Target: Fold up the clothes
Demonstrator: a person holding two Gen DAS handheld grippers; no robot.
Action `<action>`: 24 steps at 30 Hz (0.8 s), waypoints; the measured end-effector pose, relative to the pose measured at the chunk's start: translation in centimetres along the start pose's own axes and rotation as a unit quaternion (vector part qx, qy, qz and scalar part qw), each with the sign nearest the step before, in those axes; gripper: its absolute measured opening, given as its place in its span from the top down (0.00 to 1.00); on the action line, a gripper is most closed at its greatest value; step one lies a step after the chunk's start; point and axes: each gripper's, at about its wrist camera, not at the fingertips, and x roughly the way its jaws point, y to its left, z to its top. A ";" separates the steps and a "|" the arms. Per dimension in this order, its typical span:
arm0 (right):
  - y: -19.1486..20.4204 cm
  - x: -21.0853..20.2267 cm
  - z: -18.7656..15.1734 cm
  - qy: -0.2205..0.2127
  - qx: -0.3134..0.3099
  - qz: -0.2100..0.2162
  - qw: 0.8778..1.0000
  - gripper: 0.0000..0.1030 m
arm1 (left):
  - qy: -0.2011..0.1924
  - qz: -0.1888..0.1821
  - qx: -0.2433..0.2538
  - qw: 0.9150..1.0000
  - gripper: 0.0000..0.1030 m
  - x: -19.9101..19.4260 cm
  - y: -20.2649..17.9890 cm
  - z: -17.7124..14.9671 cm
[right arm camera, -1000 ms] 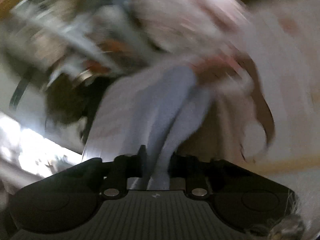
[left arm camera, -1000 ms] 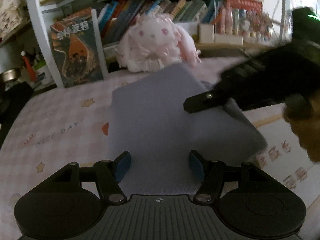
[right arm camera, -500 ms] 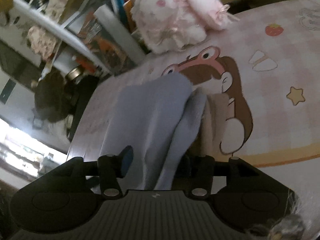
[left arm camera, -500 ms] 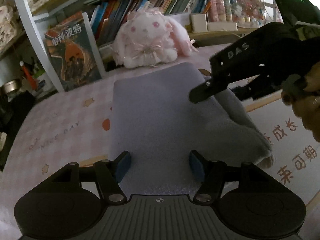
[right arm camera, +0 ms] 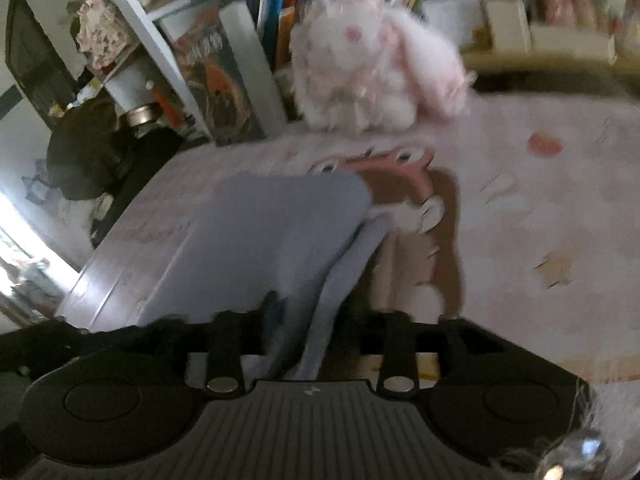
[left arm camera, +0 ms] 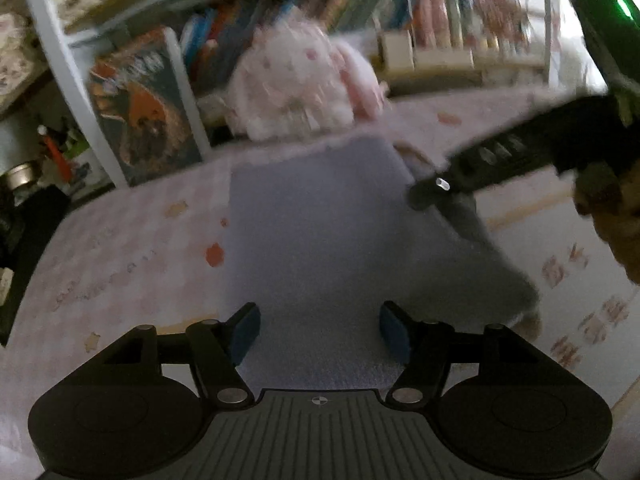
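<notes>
A grey-blue folded cloth lies flat on a pink patterned sheet. My left gripper is open at the cloth's near edge. Its blue pads stand wide apart, with fabric showing between them. My right gripper reaches in from the right onto the cloth's right edge. In the right wrist view the cloth has its thick folded edge running between the fingers of the right gripper, which are drawn in close on it. The right pad is hidden behind the fold.
A pink-and-white plush rabbit sits at the back against a bookshelf. A large illustrated book leans at the back left. A hand holds the right gripper. A cartoon print on the sheet shows beside the cloth.
The right gripper was shut on the cloth a second ago, then opened. Now its fingers have drawn in on the folded edge again. It has dropped onto the cloth's right side. The left gripper stays open.
</notes>
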 end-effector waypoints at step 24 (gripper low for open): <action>1.9 -1.1 -4.0 0.099 -0.040 0.046 0.993 0.87 | 0.033 0.006 -0.026 0.999 0.34 1.9 -0.3 -0.7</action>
